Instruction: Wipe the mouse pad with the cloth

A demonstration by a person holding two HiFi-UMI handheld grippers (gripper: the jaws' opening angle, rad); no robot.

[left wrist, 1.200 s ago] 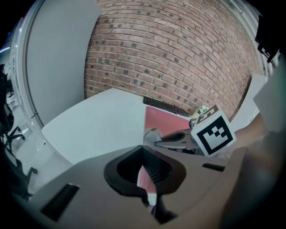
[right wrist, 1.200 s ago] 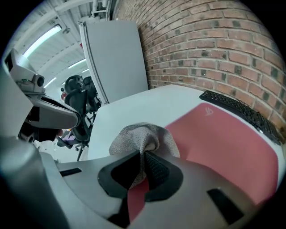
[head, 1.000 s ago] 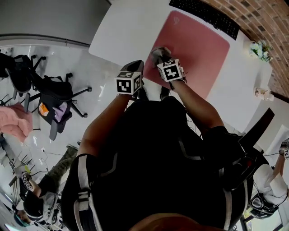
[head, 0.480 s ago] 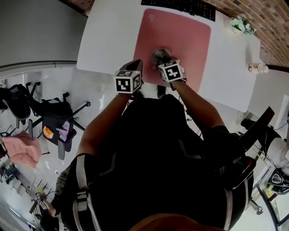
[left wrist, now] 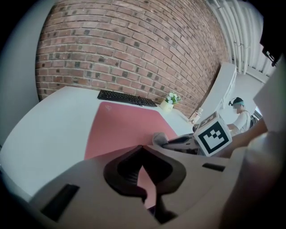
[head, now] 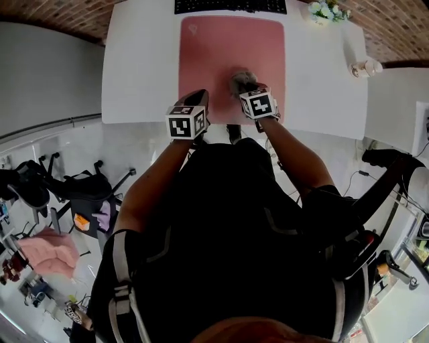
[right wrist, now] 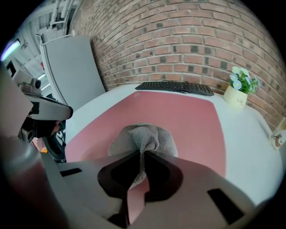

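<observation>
Grey cloth point(right wrist: 143, 134) on pink mouse pad point(right wrist: 183, 112)
Right gripper point(right wrist: 143, 154) fingers clamp the cloth; left gripper point(left wrist: 142, 150) fingers sit closed, empty; pad logo point(head: 193, 28) unreadable.

R gripper point(right wrist: 142, 152) jaws pinch cloth point(right wrist: 144, 133); L gripper point(left wrist: 141, 151) jaws together (empty).

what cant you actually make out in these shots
- Head view: most of the cloth is behind the right claw; only a grey tuft shows.
- Right gripper view: the claw's body covers the cloth's underside, so contact with the mouse pad can't be confirmed.
- Head view: the top edge cuts off the keyboard.
- Head view: the bottle is too small to read.
</observation>
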